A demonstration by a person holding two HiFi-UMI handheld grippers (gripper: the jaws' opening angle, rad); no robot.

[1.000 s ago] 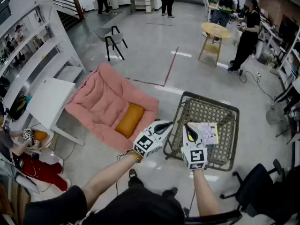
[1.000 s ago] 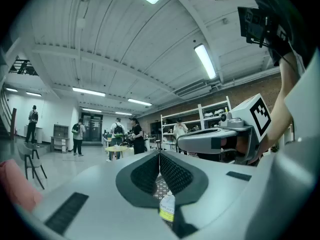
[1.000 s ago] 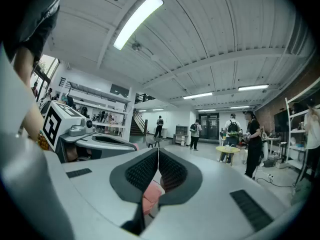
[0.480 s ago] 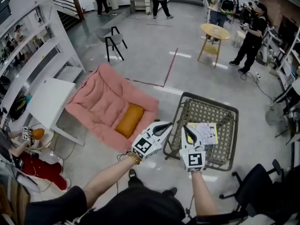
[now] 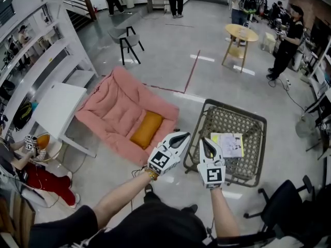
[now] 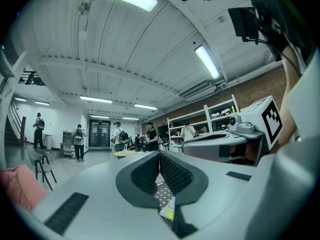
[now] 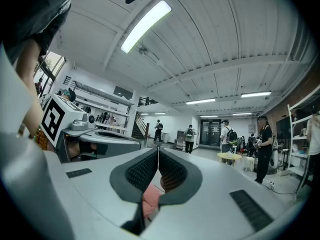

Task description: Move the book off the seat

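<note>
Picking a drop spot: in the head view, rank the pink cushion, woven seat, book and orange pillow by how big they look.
Largest to smallest:
1. pink cushion
2. woven seat
3. orange pillow and book, which look about alike, so they are left unranked.

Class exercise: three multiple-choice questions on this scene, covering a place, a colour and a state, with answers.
1. Where is the book? A on the woven seat B on the floor C on a shelf
2. What colour is the pillow on the pink cushion? A blue B orange C green
3. How are the left gripper and right gripper? A both open B both shut C one holds the book
Answers: 1 A, lies on the weave; 2 B, orange against pink; 3 B, pads meet in both gripper views.
</note>
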